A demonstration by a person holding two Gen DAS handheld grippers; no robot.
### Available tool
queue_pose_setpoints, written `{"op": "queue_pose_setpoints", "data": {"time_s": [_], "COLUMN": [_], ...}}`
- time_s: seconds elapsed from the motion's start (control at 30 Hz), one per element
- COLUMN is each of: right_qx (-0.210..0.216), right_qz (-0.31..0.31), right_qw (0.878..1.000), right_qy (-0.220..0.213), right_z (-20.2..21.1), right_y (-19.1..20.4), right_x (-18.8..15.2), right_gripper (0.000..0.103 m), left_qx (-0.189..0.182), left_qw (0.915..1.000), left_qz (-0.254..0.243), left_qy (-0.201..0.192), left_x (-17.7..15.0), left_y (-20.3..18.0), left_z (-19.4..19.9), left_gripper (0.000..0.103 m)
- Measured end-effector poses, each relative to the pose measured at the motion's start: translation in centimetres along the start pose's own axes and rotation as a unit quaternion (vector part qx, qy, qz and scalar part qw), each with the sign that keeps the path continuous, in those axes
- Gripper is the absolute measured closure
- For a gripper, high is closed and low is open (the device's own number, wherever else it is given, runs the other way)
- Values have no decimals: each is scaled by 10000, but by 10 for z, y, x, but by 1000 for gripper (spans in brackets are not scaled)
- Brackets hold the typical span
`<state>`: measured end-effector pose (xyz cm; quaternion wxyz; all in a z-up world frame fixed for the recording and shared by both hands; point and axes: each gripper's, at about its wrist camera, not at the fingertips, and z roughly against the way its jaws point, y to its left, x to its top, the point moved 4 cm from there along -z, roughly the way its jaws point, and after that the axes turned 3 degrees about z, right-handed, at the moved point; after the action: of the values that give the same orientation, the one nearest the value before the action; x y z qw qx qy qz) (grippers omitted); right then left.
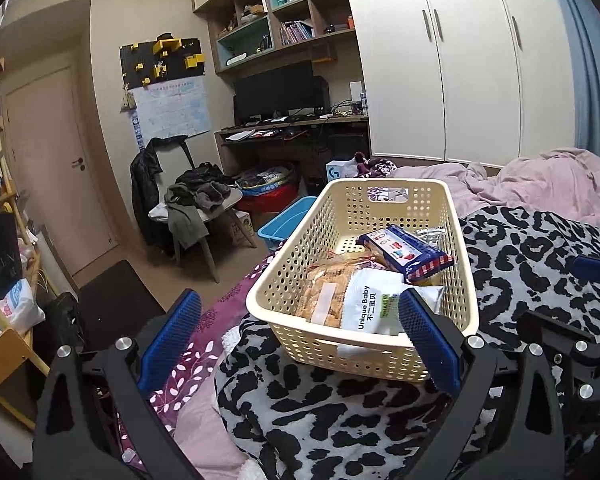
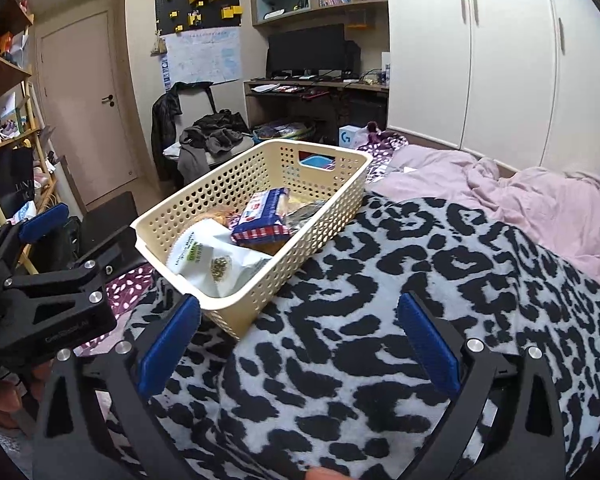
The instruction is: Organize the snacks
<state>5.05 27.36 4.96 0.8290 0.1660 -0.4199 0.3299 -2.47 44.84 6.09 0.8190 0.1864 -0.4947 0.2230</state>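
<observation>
Your basket [image 1: 364, 280] sits on the spotted blanket [image 2: 380, 300] on the bed, handle end far. Inside: white pouch [image 1: 374, 306] at the near end, clear cracker bag [image 1: 324, 292] to its left, blue pack [image 1: 410, 250] lying on top behind them, silver packet [image 1: 430, 234] farther back. Your left gripper [image 1: 300, 340] is spread wide at the basket's near wall, empty. Your right gripper [image 2: 298, 344] is likewise spread, empty, over the blanket to the basket's right.
</observation>
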Motion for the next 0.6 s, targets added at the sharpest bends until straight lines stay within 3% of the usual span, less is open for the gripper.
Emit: {"op": "queue_pose_setpoints", "data": {"time_s": [0.6], "right_qx": [-66], "right_qz": [389], "right_qw": [9991], "right_qy": [-131], "right_z": [7], "right_y": [11], "right_x": [-1], "right_gripper": [5], "left_qx": [180], "left_qw": [9998], "left_qz": [-25], "left_qy": [-10], "left_x": [1], "left_y": [-2], "left_z": [2], "left_gripper": [3]}}
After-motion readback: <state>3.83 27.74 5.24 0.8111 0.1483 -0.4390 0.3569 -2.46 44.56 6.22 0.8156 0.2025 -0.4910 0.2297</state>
